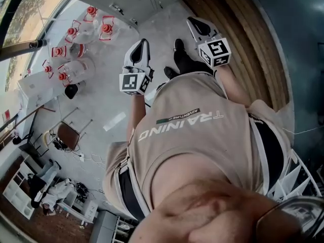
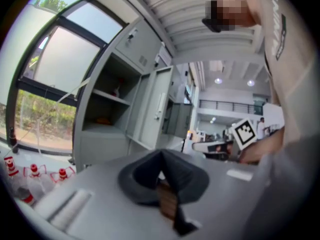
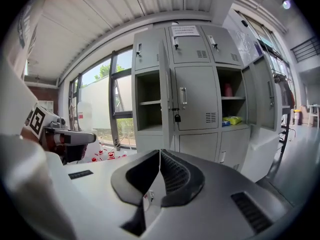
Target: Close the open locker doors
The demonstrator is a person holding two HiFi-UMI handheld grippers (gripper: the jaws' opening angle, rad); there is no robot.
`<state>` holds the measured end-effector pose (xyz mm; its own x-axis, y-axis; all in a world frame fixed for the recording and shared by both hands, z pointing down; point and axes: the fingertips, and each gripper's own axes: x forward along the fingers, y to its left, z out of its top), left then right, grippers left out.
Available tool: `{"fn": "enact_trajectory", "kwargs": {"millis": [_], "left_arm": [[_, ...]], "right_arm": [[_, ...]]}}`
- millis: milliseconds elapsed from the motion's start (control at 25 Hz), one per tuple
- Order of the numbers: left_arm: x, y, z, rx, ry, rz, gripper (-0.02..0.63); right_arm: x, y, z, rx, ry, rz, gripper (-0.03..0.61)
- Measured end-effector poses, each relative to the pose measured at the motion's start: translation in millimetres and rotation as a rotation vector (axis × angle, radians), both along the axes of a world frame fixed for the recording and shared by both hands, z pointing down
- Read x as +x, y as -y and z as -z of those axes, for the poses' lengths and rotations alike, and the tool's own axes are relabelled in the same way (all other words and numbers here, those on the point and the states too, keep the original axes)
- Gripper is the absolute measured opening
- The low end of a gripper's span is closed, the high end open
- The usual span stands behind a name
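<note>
left gripper (image 2: 161, 155) and right gripper (image 3: 160, 153) sit closed and empty before grey lockers (image 3: 196, 101) with doors (image 3: 265, 99) swung open.

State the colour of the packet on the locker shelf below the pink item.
Yellow. The packet shows best in the right gripper view.

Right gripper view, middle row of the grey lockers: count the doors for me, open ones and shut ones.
Open doors: 2
Shut doors: 1
Total: 3
</note>
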<state>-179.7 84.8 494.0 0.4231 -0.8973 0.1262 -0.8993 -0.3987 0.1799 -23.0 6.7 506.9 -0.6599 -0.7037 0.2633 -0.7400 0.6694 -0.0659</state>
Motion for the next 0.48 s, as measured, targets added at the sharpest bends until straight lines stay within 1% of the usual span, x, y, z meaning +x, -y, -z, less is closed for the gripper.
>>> {"fn": "enact_trajectory", "kwargs": {"millis": [80, 200, 360, 480], "left_arm": [[-2, 19, 1, -0.005, 0.021, 0.006, -0.003], [0, 50, 3, -0.018, 0.041, -0.002, -0.003], [15, 96, 3, -0.025, 0.092, -0.033, -0.003], [23, 127, 5, -0.02, 0.098, -0.031, -0.003]], "right_arm": [[-5, 19, -4, -0.008, 0.016, 0.019, 0.017], [-12, 48, -1, 0.009, 0.039, 0.059, 0.017], [-22, 88, 3, 0.013, 0.081, 0.125, 0.017], [-30, 110, 4, 0.011, 0.095, 0.184, 0.017]]}}
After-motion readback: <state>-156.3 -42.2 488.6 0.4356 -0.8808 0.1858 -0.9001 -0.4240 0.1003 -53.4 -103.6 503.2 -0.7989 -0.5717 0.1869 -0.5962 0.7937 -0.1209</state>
